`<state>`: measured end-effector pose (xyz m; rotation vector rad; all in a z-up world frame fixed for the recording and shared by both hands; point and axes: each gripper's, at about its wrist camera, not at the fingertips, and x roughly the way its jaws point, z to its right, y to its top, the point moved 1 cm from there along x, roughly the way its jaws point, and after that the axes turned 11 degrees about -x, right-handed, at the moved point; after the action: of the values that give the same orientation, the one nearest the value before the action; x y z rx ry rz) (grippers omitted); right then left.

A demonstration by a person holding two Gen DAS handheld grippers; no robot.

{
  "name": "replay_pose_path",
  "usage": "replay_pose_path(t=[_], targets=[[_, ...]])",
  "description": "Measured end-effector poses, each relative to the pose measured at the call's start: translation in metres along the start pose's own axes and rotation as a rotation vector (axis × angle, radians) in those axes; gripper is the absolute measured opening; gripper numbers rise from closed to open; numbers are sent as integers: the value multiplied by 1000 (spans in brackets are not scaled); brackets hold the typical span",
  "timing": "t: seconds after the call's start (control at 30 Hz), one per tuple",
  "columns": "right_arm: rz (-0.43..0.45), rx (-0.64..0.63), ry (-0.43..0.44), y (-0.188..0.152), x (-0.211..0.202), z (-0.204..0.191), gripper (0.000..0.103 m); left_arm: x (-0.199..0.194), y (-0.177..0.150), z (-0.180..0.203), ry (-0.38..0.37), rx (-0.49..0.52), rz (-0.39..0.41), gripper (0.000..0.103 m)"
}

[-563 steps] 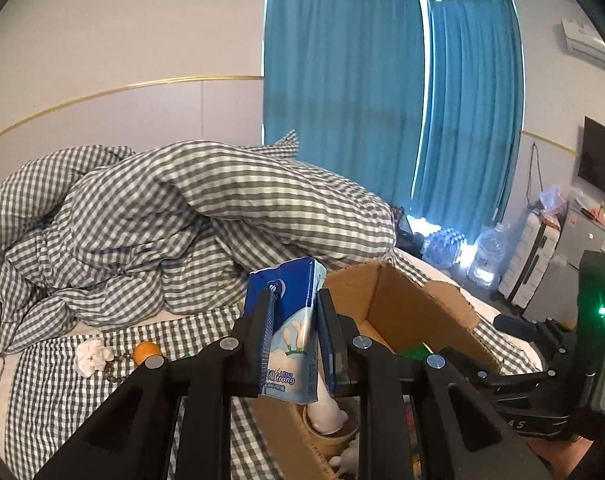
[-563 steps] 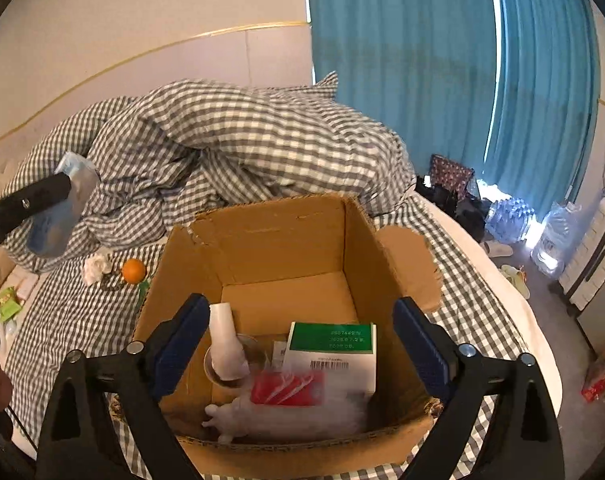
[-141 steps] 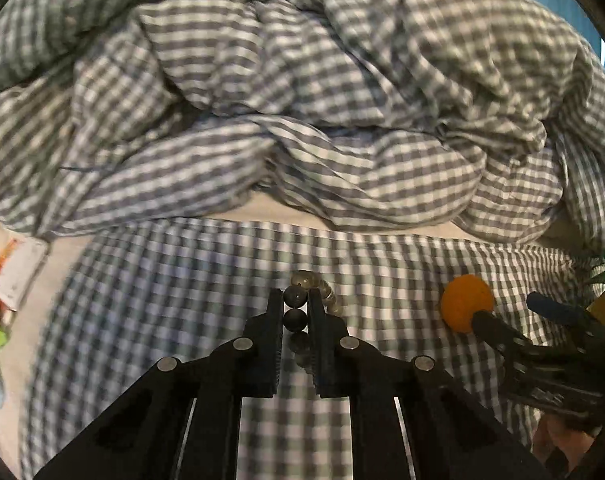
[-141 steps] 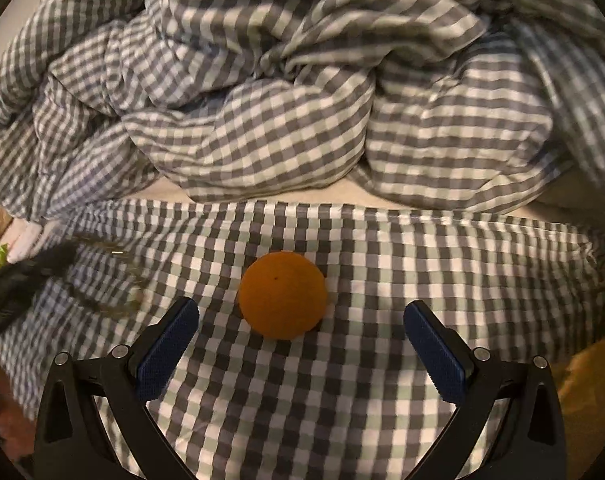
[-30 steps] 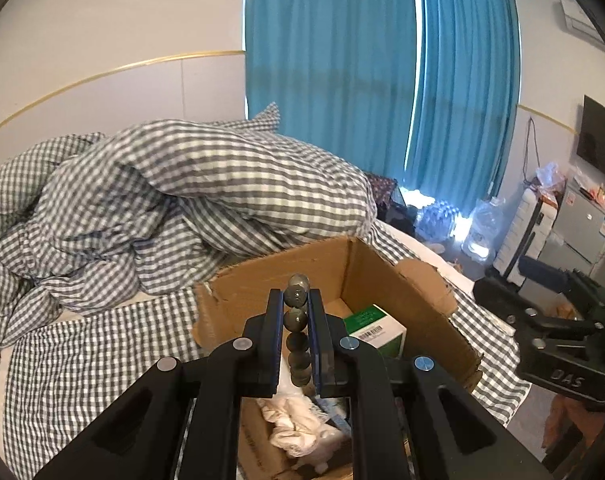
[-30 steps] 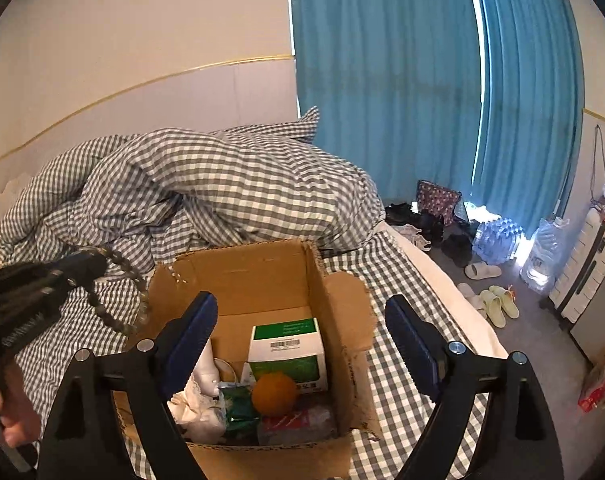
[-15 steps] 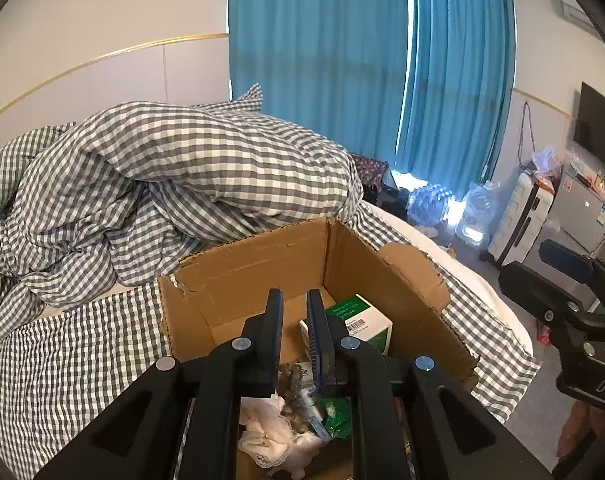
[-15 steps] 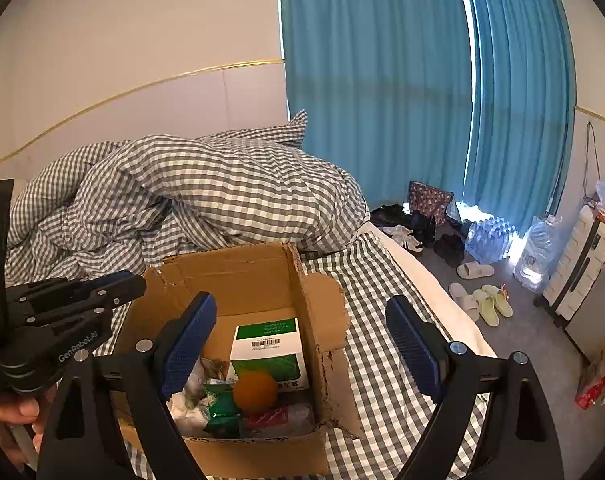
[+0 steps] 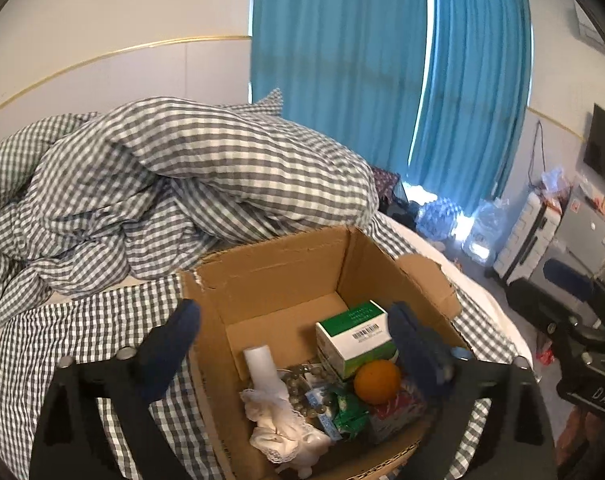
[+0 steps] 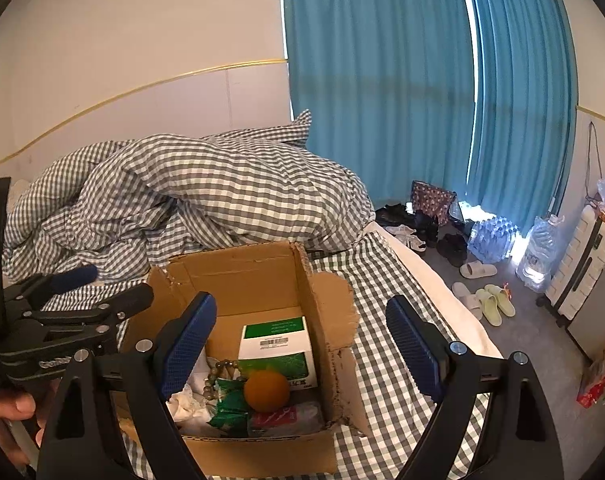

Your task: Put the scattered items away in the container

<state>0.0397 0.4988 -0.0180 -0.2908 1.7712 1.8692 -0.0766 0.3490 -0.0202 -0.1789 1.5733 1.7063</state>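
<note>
Cardboard box (image 9: 270,276) sits at the bed's foot end on the checked sheet (image 9: 82,332), holding an orange (image 9: 377,377), bead bracelet (image 10: 214,376), and a green-white carton (image 9: 352,334) with a barcode label, print unreadable. Left gripper (image 9: 294,340) hangs over the box, fingers wide, empty. Right gripper (image 10: 302,340) likewise spread, empty. Only the right view shows slippers (image 10: 488,300) on the floor. Rumpled duvet (image 10: 206,196) behind the box.
</note>
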Motion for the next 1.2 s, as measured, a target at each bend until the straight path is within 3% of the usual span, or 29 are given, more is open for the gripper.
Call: replay_pose_path(t=[0.3, 0.47, 0.87, 1.2], targets=[[17, -25, 27, 12, -3, -33, 92, -23, 6, -42, 40, -58, 22, 103], [37, -42, 33, 21, -5, -55, 103, -39, 9, -67, 65, -77, 45, 103], [52, -79, 87, 39, -3, -120, 103, -88, 11, -125, 159, -82, 122, 103], [74, -136, 164, 57, -10, -189, 103, -137, 6, -199, 254, -147, 166, 103]])
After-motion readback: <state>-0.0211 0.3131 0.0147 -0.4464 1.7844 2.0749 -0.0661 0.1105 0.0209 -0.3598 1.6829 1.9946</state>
